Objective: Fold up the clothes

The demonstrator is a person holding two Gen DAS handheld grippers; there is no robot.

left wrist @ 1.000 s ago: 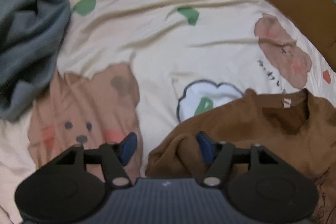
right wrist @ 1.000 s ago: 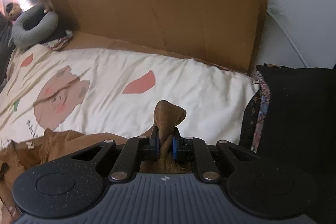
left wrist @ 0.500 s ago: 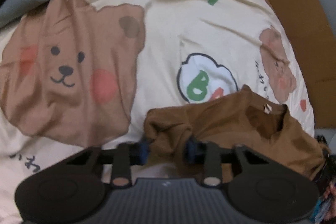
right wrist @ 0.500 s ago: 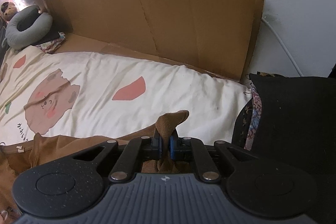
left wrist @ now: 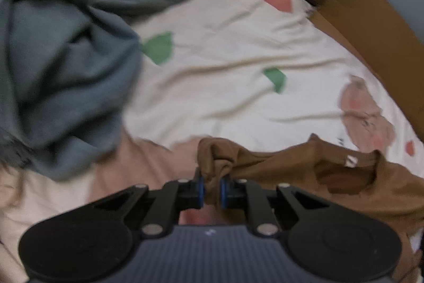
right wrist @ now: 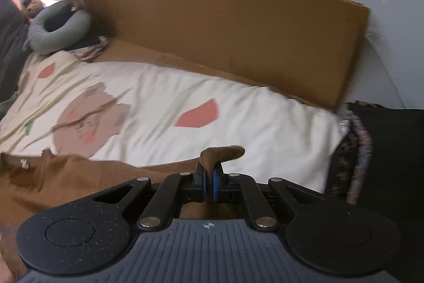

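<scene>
Bed cover (left wrist: 238, 102): the landmark. Cream cotton, softly creased, printed with pink-brown bears and green and coral patches; largest item, spread under everything.

Cardboard sheet (right wrist: 238, 39): stiff, matte brown, standing along the cover's far edge.

Grey garment (left wrist: 61, 76): thick, slumped heap on the cover's left side, blurred.

Brown shirt (left wrist: 344, 182): the task's piece. Thin, limp knit with a neckline and small white label, lying across the cover's near edge and drawn up at two corners.

Neck pillow (right wrist: 58, 25): grey padded ring at the cover's far left corner.

Left gripper (left wrist: 212, 190): black linkage, blue pads. Jaws closing, a bunched wad of shirt fabric pinched between them, raised just above the cover.

Right gripper (right wrist: 208, 186): same build. Jaws clenched on a thin fold of shirt that pokes up past the pads, over the cover's right end.

Handling note, as judged: keep both pinches firm, draw the two corners apart level until the shirt hangs taut and unwrinkled, then lay it flat on the cover before folding.
</scene>
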